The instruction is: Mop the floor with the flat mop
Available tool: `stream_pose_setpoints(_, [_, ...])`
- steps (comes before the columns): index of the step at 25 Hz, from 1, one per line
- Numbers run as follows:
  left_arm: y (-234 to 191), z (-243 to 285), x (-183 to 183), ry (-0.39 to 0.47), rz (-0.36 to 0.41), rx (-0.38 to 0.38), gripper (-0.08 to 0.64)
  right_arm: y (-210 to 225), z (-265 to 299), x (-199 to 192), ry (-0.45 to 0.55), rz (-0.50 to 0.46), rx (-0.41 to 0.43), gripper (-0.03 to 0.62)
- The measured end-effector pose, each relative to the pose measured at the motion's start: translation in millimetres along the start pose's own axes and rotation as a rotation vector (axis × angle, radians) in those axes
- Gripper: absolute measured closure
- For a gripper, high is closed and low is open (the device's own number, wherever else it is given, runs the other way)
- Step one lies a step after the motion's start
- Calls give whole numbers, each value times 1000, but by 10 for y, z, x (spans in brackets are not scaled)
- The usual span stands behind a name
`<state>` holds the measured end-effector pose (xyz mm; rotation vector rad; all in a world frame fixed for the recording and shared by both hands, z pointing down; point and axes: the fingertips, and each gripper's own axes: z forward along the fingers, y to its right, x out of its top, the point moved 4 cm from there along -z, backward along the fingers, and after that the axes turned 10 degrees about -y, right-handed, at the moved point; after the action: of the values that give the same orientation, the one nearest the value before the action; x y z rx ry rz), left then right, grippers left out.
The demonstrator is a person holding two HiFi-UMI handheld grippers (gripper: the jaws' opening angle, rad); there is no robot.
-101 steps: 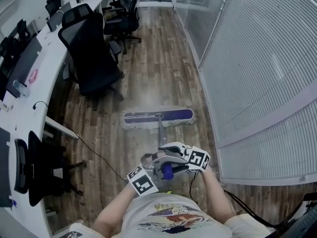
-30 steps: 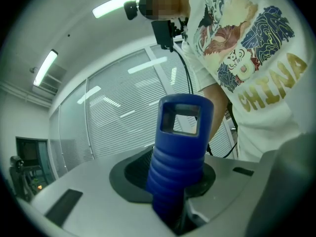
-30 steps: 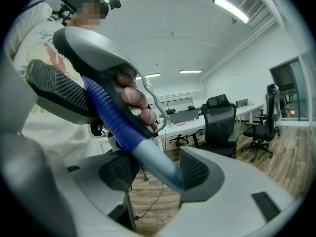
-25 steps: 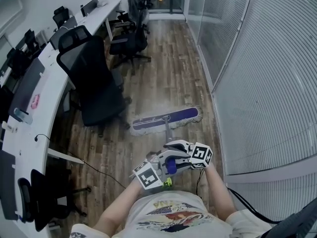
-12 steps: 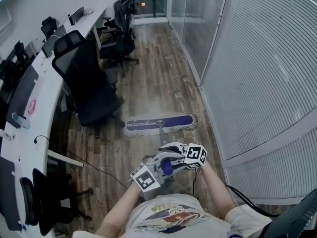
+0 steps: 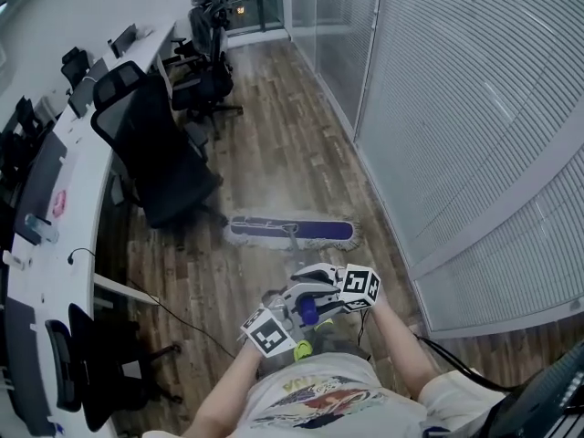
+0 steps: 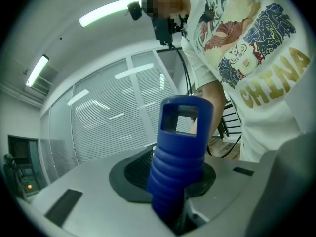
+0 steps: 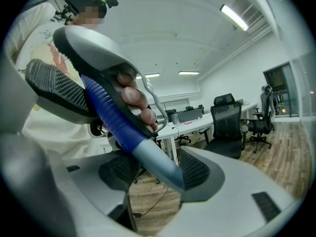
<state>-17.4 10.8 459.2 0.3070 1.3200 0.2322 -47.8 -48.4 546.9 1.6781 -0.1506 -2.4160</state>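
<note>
The flat mop's purple head (image 6: 290, 230) with its white fringe lies on the wood floor (image 6: 274, 153) just ahead of me, beside a black chair. Its grey shaft (image 6: 297, 261) rises to the blue ribbed grip (image 6: 308, 310) at my waist. My left gripper (image 6: 278, 322) is shut on that blue grip (image 7: 180, 152) near its end; in its own view the left gripper (image 7: 177, 194) has the grip jammed between the jaws. My right gripper (image 6: 339, 292) is shut on the mop handle lower down, where blue meets the grey shaft (image 8: 154, 163), seen between the right gripper (image 8: 155, 174) pads.
A long white desk (image 6: 55, 190) with black office chairs (image 6: 155, 153) lines the left side. A glass wall with blinds (image 6: 456, 108) runs along the right. More chairs (image 6: 205, 71) stand at the far end. A thin cable (image 6: 173, 310) crosses the floor at left.
The mop head has swung: its right end, which pointed up toward the glass wall, now sits level to slightly nearer me. The view has shifted along the aisle. Both grippers keep their hold.
</note>
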Motion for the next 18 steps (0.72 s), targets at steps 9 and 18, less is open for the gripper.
stream_pose_setpoints(9, [774, 149, 288, -20, -10, 13, 481, -772, -193, -282, 3, -4, 22, 357])
stream_pose_setpoints(18, [1822, 537, 812, -40, -12, 62, 480, -1841, -667, -658, 9, -14, 71, 357])
